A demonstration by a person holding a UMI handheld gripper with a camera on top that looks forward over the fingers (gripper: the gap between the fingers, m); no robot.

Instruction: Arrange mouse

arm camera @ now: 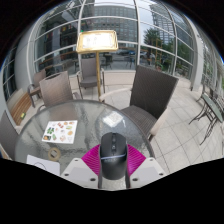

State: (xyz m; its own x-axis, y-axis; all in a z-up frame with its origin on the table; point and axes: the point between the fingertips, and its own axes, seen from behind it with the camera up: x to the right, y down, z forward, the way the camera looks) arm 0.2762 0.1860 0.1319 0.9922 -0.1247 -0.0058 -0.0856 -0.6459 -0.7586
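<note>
Between the two magenta pads (96, 161) of the gripper (113, 165) sat a dark computer mouse (112, 152), its rear toward the camera and its nose pointing away across the round glass bench (75, 112). Both pads appeared to lie against the mouse's flanks with no gap showing on either side, so the gripper looked closed on it at roughly the mouse's width; whether the mouse was lifted or resting on the glass could not be told.

Judging by its look, the mouse would be a light, rigid plastic shell with smooth, curved sides, so it could slip or twist if pinched near the tapering nose or tail. The surest hold would be across the middle of its body, where the flanks run most nearly parallel, and that seemed to be about where the pads met it. It should tolerate a firm squeeze, though the buttons on top are best left untouched.

Beyond the mouse a small pale box (114, 119) lay on the bench, and to the left a sheet printed with coloured pictures (61, 130). No open container was visible, and the box's contents could not be seen. Chairs (152, 92) stood around the bench, with a glazed building front behind.
</note>
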